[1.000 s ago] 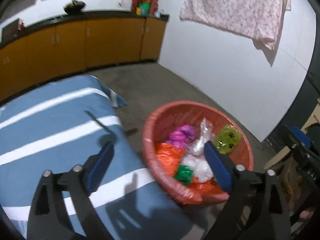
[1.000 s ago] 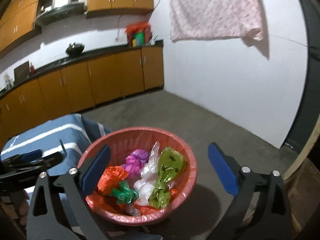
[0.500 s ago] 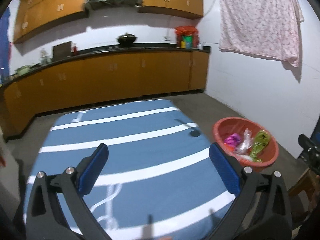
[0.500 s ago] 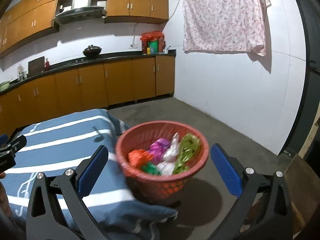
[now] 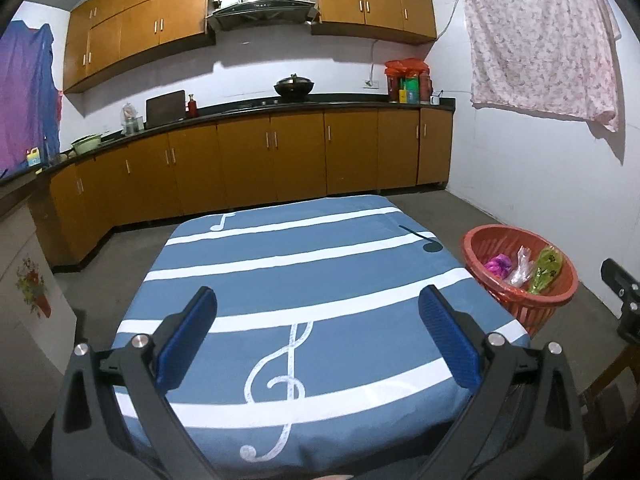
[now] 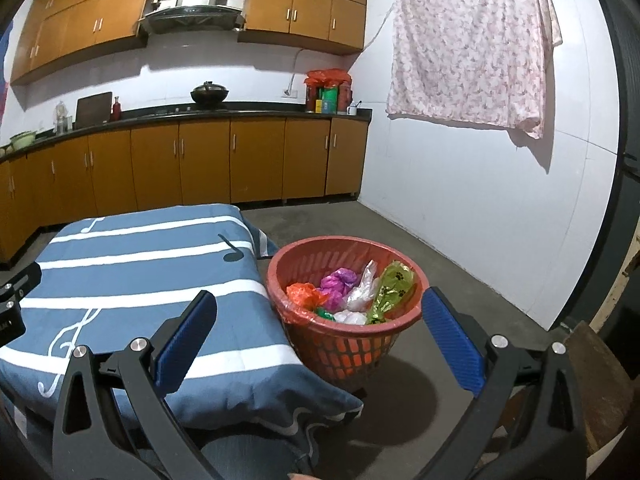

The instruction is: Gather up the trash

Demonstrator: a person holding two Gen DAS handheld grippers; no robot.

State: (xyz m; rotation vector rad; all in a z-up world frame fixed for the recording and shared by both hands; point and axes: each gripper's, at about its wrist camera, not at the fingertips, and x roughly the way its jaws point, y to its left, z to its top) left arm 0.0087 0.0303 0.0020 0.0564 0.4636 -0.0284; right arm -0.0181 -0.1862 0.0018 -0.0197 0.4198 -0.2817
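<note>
Now both tongs, left [image 5: 316,336] and right [image 6: 320,340], stood wide open and held nothing. Trash bags [image 6: 352,292] lay in the red basket [image 6: 304,256] on the floor, just right of the striped desk [image 5: 280,272].

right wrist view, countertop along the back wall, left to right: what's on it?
Green pot → dark board → red bottle → black wok → red bag over containers → white mug.
</note>
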